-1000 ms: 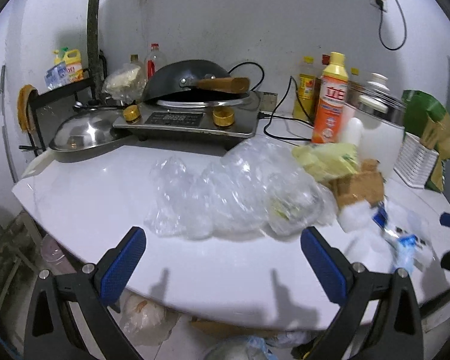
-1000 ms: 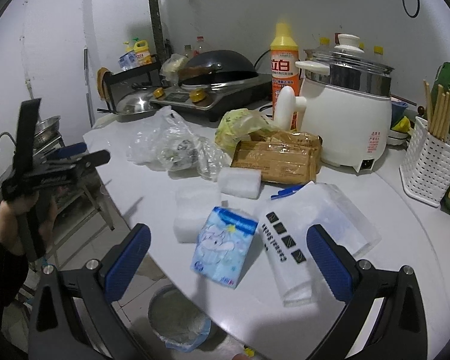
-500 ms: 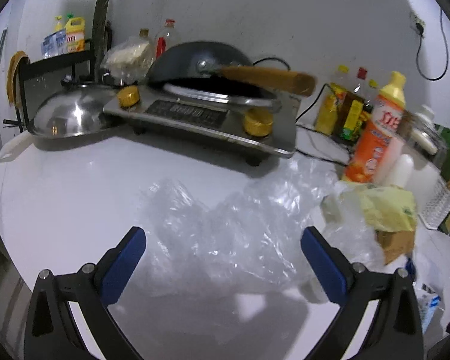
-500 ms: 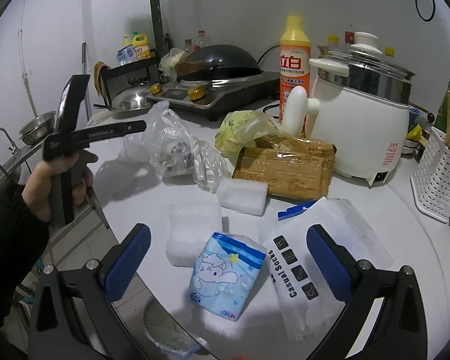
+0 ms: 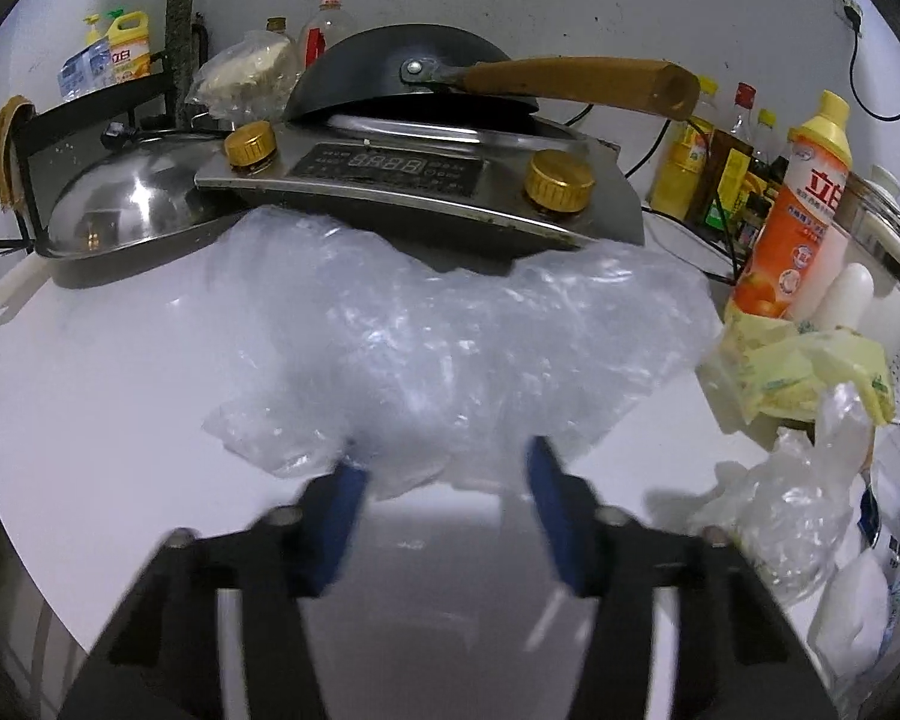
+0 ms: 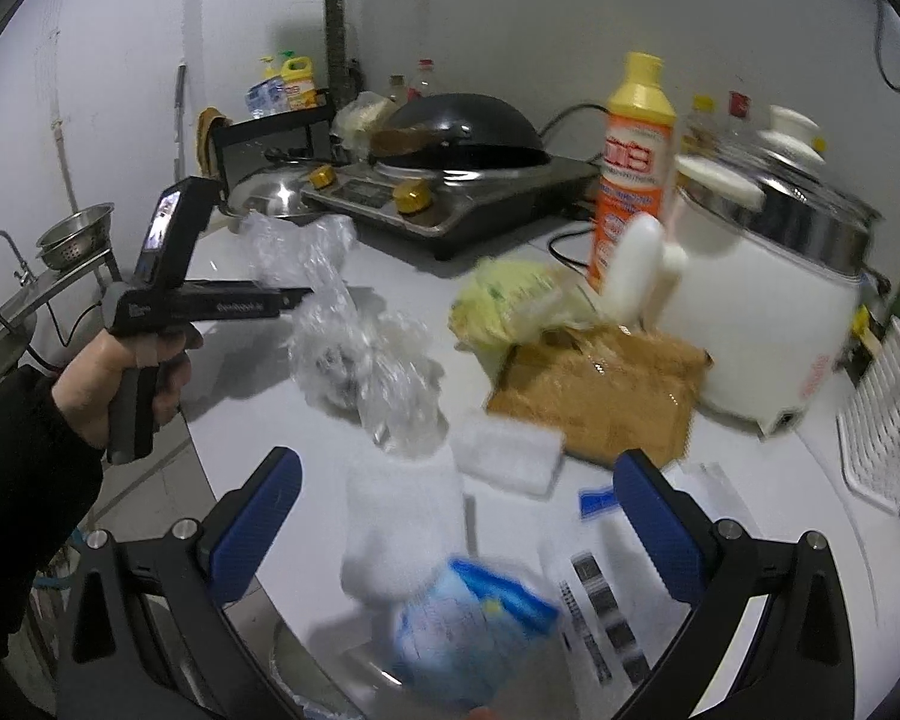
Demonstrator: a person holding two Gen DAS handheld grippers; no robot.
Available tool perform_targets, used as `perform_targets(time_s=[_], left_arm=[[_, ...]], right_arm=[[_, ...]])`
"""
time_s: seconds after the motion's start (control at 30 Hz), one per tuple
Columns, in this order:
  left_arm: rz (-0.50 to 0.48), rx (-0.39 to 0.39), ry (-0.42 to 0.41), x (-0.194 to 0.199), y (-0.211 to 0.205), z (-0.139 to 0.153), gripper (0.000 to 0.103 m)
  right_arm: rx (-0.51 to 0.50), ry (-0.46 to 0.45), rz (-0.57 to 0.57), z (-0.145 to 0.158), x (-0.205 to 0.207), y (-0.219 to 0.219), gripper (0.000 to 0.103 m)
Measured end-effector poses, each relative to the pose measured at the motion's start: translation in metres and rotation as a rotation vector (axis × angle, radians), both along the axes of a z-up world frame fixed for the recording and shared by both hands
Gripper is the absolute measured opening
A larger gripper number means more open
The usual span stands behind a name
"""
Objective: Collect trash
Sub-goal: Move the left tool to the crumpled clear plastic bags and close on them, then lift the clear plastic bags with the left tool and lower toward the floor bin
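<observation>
Leftward: sink [image 6: 6, 324] and floor beyond the white surface [image 5: 90, 408] edge. Left hand-held gripper [image 5: 444, 468], jaws just closing on the near edge of the clear plastic bag [image 5: 450, 348], which sits mid-surface against the stove [image 5: 426, 180]; contact unclear. Bare surface left of bag. Right hand-held gripper [image 6: 459, 495] released, over white foam [image 6: 399, 528]. Crowded rightward: cooker [image 6: 774, 312].

Black gripper [image 6: 459, 519], blue pads (ribbed), black sleeve [image 6: 12, 438]
</observation>
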State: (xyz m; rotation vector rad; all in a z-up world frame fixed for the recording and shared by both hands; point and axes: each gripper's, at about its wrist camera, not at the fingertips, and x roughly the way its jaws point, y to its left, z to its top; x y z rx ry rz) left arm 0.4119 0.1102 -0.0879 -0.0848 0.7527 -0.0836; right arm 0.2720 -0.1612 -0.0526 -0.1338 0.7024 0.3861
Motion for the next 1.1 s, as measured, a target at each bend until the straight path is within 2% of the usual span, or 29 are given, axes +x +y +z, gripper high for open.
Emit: perform_targets(time_s=[0.03,0.1,0.27,0.37,0.4,0.43,0.47,0.5,0.53,0.6,0.7,0.77,0.9,1.1], left_arm=[[-0.004,-0.003,-0.004,0.000,0.001,0.000,0.031],[-0.008,-0.006,-0.004,0.000,0.002,0.001,0.025],[-0.015,-0.050,-0.032,-0.020,0.008,0.011,0.025],[-0.023,-0.045,-0.053,-0.032,0.013,0.019,0.025],[-0.018,-0.040,-0.054,-0.035,0.016,0.023,0.032],[-0.012,-0.035,-0.060,-0.037,0.018,0.026,0.051],[-0.001,-0.031,-0.078,-0.039,0.021,0.030,0.064],[0.021,-0.024,-0.109,-0.042,0.026,0.036,0.091],[0.038,-0.014,-0.135,-0.044,0.028,0.040,0.101],[0.048,0.009,-0.167,-0.041,0.034,0.049,0.101],[0.057,0.067,-0.173,-0.026,0.040,0.051,0.102],[0.070,0.101,-0.160,-0.013,0.045,0.046,0.102],[0.037,0.093,-0.110,0.009,0.054,0.033,0.102],[-0.029,0.036,-0.067,0.015,0.053,0.020,0.100]], right_arm=[[0.007,0.010,0.014,-0.001,0.007,0.005,0.103],[0.021,0.032,0.046,-0.004,0.021,0.016,0.103],[-0.015,0.071,0.130,-0.019,0.053,0.059,0.102],[-0.037,0.085,0.147,-0.026,0.067,0.079,0.093],[-0.046,0.096,0.152,-0.031,0.073,0.086,0.087],[-0.054,0.105,0.151,-0.034,0.078,0.090,0.083],[-0.063,0.114,0.144,-0.037,0.082,0.093,0.076],[-0.068,0.122,0.137,-0.040,0.088,0.096,0.072],[-0.068,0.125,0.132,-0.043,0.090,0.097,0.070],[-0.063,0.135,0.121,-0.045,0.096,0.097,0.059],[-0.049,0.131,0.133,-0.045,0.095,0.095,0.049],[-0.044,0.126,0.147,-0.045,0.093,0.094,0.046],[-0.015,0.096,0.165,-0.037,0.086,0.089,0.041],[0.040,0.026,0.129,-0.013,0.072,0.067,0.040]])
